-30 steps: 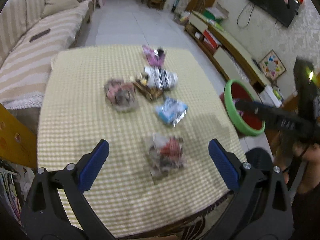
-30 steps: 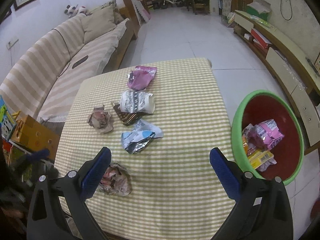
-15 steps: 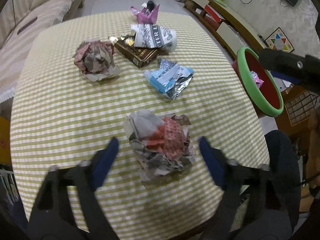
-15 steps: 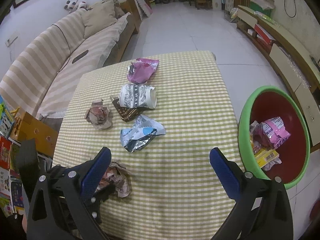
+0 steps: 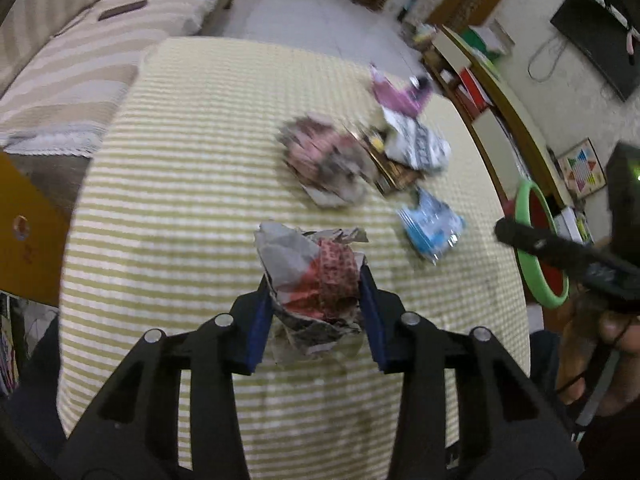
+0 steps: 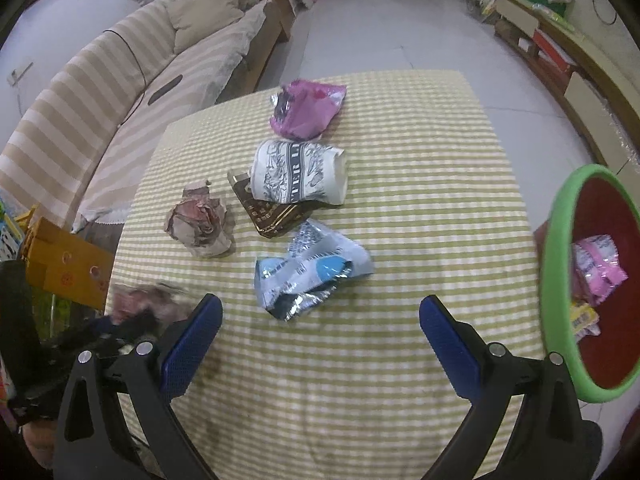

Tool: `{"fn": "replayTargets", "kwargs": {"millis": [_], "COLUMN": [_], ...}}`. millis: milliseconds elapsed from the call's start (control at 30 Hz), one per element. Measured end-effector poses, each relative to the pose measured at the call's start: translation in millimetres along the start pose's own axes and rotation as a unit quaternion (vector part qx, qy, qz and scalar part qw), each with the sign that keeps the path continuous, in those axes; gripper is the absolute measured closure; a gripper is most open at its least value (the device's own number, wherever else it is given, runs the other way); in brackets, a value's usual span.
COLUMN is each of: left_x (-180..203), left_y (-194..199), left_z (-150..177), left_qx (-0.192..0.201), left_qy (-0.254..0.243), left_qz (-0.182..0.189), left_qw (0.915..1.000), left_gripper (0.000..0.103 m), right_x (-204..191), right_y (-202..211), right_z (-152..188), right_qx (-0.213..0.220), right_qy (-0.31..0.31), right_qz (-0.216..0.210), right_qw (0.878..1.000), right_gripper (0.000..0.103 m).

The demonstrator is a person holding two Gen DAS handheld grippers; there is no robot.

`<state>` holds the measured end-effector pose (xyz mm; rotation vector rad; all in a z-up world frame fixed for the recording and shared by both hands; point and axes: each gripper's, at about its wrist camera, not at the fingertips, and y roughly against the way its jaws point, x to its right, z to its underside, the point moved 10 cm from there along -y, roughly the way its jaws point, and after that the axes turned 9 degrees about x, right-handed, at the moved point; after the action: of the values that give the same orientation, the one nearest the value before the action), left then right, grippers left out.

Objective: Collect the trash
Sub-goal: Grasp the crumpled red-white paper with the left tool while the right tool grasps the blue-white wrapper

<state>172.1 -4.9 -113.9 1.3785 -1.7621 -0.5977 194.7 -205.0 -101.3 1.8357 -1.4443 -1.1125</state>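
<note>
Left gripper (image 5: 316,308) fingers are clamping a crumpled paper wad (image 5: 312,276) — grey-and-red, creased — over the checked table (image 5: 180,184); right gripper (image 6: 320,344) fingers are hanging spread, holding nothing.

A striped beige sofa (image 6: 120,92) with cushions (image 6: 204,4) runs along the white wall, left of the surface (image 6: 420,184), which wears a yellow-green checked cloth. Pale floor tiles (image 6: 384,36) stretch beyond the surface. A low cabinet (image 6: 576,80) lines the wall right of it, and a dark TV (image 5: 596,36) hangs above. An orange box (image 6: 64,272) stands at the surface's left edge.
</note>
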Motion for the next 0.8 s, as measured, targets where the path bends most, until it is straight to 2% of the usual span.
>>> {"fn": "replayTargets", "kwargs": {"millis": [167, 300, 367, 467, 533, 567, 700, 800], "left_x": [-10, -11, -11, -11, -10, -10, -10, -6], "left_y": [12, 14, 13, 8, 5, 5, 8, 14], "left_z": [-19, -28, -30, -31, -32, -33, -34, -35], "left_qx": [0.019, 0.024, 0.024, 0.022, 0.022, 0.021, 0.026, 0.031], "left_qy": [-0.002, -0.005, -0.006, -0.006, -0.004, -0.004, -0.005, -0.009], "left_qz": [-0.001, 0.006, 0.008, 0.009, 0.010, 0.010, 0.010, 0.011], "left_qw": [0.9998, 0.9997, 0.9997, 0.9997, 0.9997, 0.9997, 0.9996, 0.9994], "left_gripper": [0.064, 0.064, 0.064, 0.064, 0.064, 0.064, 0.064, 0.064], "right_x": [5, 8, 7, 1, -5, -7, -10, -7], "right_y": [-29, -45, -50, -53, -51, -50, -40, -26], "right_z": [3, 7, 9, 13, 14, 14, 11, 8], "right_qx": [-0.023, -0.041, -0.047, -0.057, -0.057, -0.057, -0.046, -0.034], "right_qy": [-0.026, -0.033, -0.031, -0.026, -0.015, -0.012, 0.000, 0.003], "right_qz": [0.009, 0.013, 0.011, -0.002, -0.013, -0.011, -0.011, -0.011], "right_qw": [0.999, 0.999, 0.998, 0.998, 0.998, 0.998, 0.999, 0.999], "right_gripper": [0.009, 0.021, 0.030, 0.049, 0.071, 0.077, 0.092, 0.094]}}
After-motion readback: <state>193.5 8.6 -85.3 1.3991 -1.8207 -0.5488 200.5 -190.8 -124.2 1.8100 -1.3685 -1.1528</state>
